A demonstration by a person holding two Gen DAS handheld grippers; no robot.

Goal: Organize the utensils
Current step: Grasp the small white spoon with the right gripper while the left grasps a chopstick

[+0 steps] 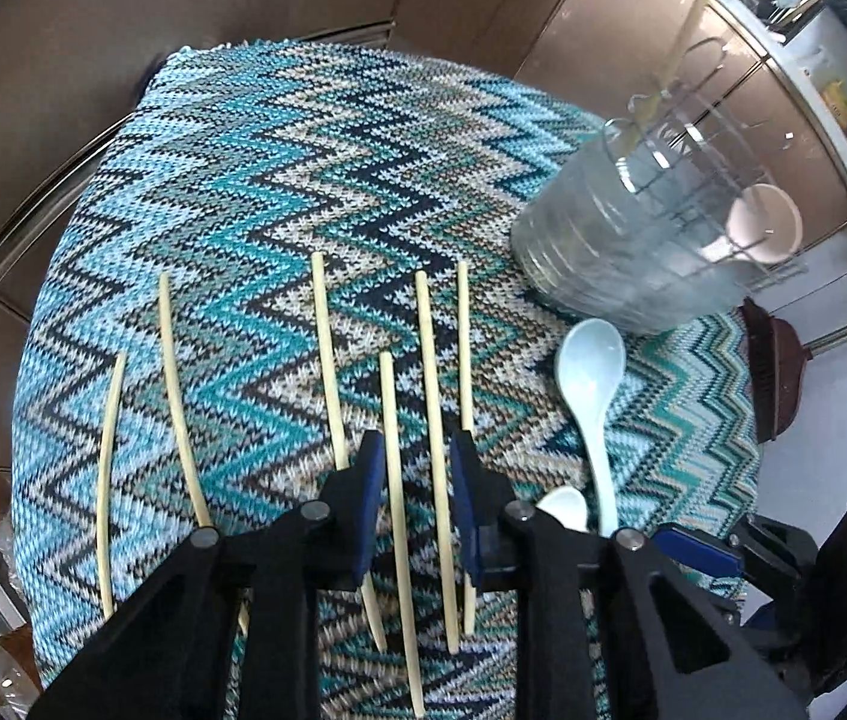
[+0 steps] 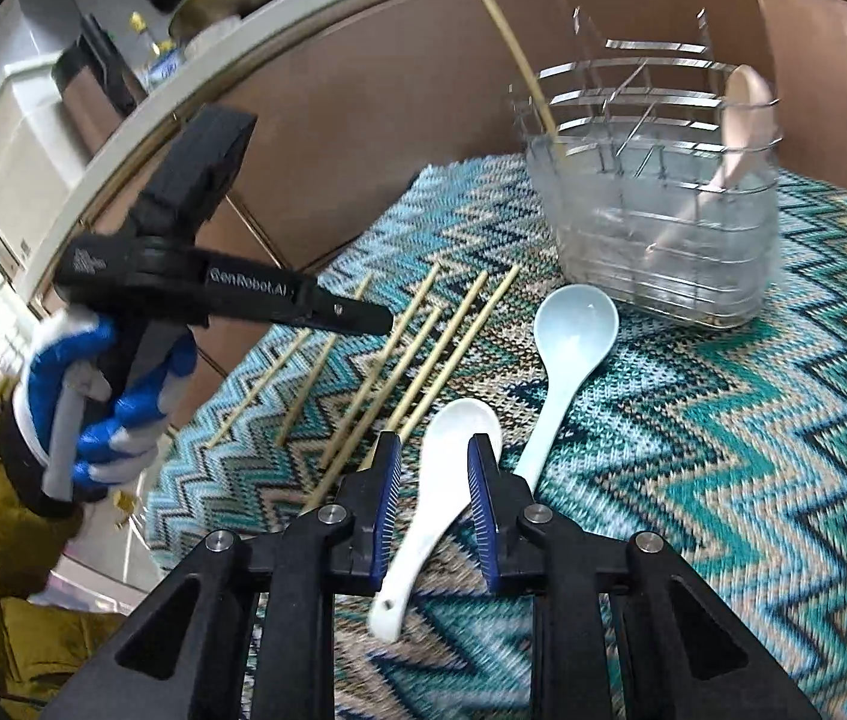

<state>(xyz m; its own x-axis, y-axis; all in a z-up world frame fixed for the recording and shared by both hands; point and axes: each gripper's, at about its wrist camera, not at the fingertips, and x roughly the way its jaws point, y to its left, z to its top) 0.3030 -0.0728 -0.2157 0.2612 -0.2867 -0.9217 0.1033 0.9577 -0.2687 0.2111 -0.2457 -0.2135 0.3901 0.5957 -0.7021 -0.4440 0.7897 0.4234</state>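
a wire rack (image 2: 657, 180) with a clear tub inside stands at the far side of the tabletop (image 2: 753, 450), which has a zigzag cloth on it. in the rack, one chopstick (image 2: 519, 60) leans up out of the left part, and a pink spoon (image 2: 735, 138) stands in the right part. six more chopsticks (image 1: 327, 360) lie side by side on the cloth, well apart from the rack. a pale blue spoon (image 2: 567, 348) lies just in front of the rack, bowl end toward it. a white spoon (image 2: 441, 480) lies next to it, nearer the chopsticks. the left hand-held gripper (image 1: 414, 450) is low over the chopsticks, partly open, with two chopsticks between its blue pads (image 1: 371, 480); the pads are not pressing on them. the right hand-held gripper (image 2: 434, 450) is low over the white spoon, partly open, with the spoon's handle between its pads, and they do not seem to squeeze it. a hand in a blue and white glove (image 2: 99, 402) holds the left one.
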